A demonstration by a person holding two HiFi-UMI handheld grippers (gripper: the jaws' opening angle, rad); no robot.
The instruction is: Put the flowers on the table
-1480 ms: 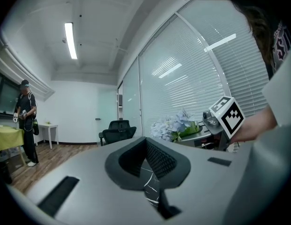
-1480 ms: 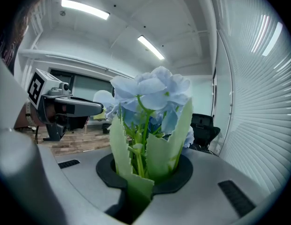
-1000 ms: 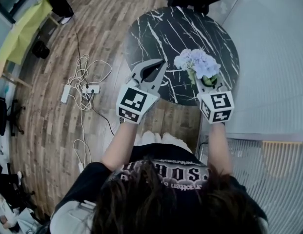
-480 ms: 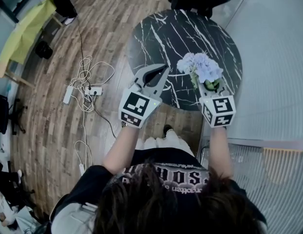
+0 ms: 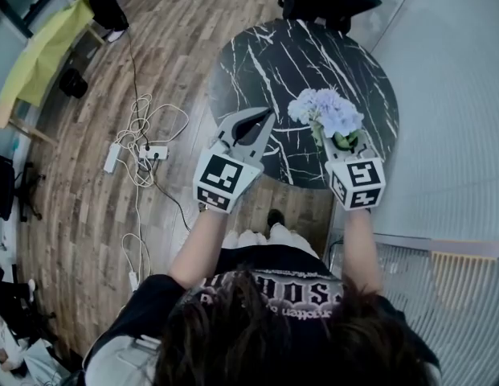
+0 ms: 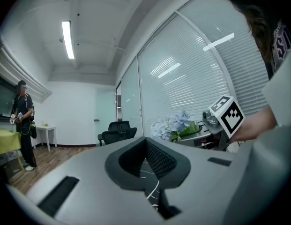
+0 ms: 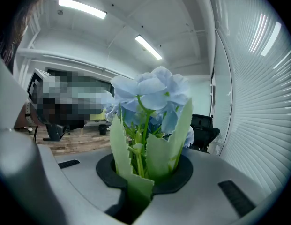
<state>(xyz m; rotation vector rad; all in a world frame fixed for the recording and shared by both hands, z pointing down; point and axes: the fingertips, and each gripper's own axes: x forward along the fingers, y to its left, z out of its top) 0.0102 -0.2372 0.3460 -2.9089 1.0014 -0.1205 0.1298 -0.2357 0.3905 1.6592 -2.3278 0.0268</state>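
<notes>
The right gripper (image 5: 343, 149) is pinched tight on the flowers (image 5: 325, 111), low on the stems where the green leaves bunch together. That looks like the sensible place to hold them, since it keeps the soft heads clear of the jaws. The bunch sticks out from the jaws, angled a little downward over the near right part of the table (image 5: 257, 55), just inside its edge. It does not look set down yet, so I judge the placing is not yet done.

The left gripper (image 5: 265, 115) sits over the table's near edge, well left of the flowers. Its jaws are pressed together on nothing, and only the marble shows through the hollow between them. It seems parked out of the way, with one claw enough for a light bunch.

The flowers are pale blue, with rounded clusters of thin petals shading to white. Slim green stems run beneath them, and broad light-green leaves with saw-toothed edges stand up around them. They look artificial, soft and very light, so they may roll or tip once released.
</notes>
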